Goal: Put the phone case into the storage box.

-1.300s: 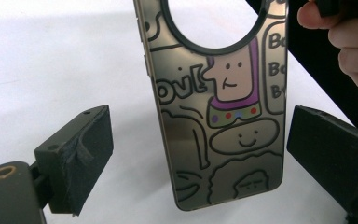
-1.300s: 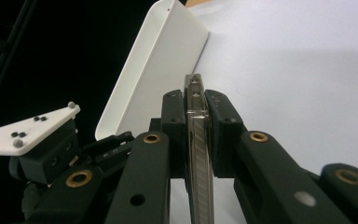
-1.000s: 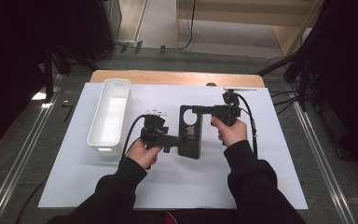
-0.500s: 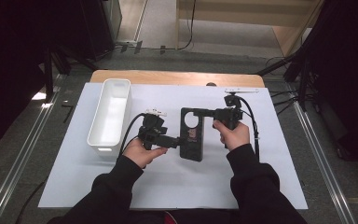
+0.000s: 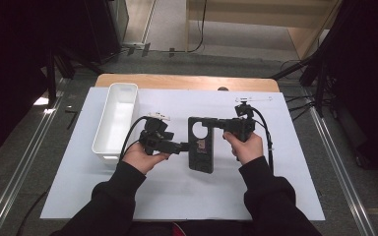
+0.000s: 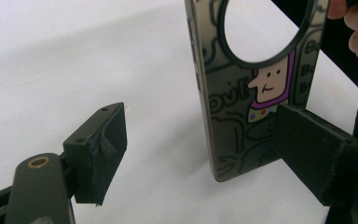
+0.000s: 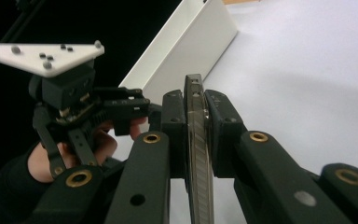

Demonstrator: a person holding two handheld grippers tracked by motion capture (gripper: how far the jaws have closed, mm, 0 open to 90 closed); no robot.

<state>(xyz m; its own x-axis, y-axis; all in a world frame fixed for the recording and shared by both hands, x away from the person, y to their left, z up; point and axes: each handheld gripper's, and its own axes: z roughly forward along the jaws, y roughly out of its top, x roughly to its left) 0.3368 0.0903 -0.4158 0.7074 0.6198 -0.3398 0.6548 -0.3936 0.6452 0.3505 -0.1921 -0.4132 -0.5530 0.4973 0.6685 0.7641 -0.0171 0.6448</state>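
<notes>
A dark phone case [image 5: 201, 147] with a round camera hole and a cartoon print lies face up over the white sheet. My right gripper [image 5: 210, 122] is shut on its upper right edge; in the right gripper view the case [image 7: 198, 186] is clamped edge-on between the jaws of that gripper [image 7: 195, 116]. My left gripper [image 5: 184, 146] comes in from the left at the case's lower part. In the left gripper view this gripper [image 6: 200, 151] is open, and the case [image 6: 242, 107] stands between the jaws, close against the right one.
A long white tray [image 5: 117, 120] stands at the left of the sheet, also behind the left hand in the right gripper view as the tray [image 7: 186, 51]. The wooden table edge [image 5: 187, 81] runs along the back. Cables trail from both grippers.
My left gripper has moved right, so its open jaws now straddle the case's left edge. The right gripper has kept its hold on the case, shifting only slightly.
</notes>
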